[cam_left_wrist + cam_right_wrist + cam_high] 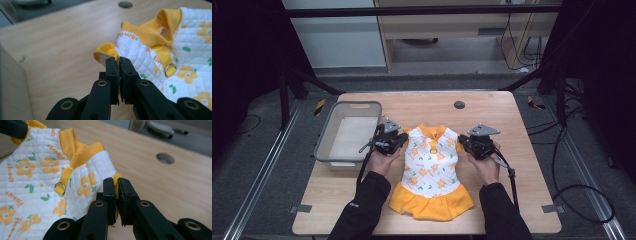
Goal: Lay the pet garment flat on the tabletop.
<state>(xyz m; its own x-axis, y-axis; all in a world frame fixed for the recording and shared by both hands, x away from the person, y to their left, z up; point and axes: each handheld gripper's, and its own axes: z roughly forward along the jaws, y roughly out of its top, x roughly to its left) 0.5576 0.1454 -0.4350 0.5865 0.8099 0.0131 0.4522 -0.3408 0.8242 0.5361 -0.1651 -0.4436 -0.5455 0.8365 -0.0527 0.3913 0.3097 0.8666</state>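
- Step in hand: gripping the small white quilted dress with orange flower print and orange skirt ruffle [431, 167] by its two shoulders, most likely to lift it off the desk.
- Dress lies flat and face-up in the middle of the light wooden desk [512, 120], collar away from the person, ruffle toward the near edge.
- Left claw [118, 65] is clenched on the orange-edged armhole at that shoulder; in the left gripper view the fabric edge is pinched between the two black jaws.
- Right claw [115, 185] is clenched on the opposite shoulder edge; a strip of orange trim shows between its jaws in the right gripper view.
- In the high view the left claw [403, 136] and right claw [462, 140] sit at either side of the collar, hands just behind them.
- Small metal ring on an orange loop [170, 68] hangs below the collar, free of both claws.
- Next move, as I judge it: raise both claws evenly, keep the shoulders apart so the dress hangs open, then carry or fold it; the thin pinch could slip if one side leads.
- Container: grey plastic rectangular bin [325, 135] at the left of the desk, just beside the left claw; inside looks empty, pale floor only.
- Dress is wholly outside the bin.
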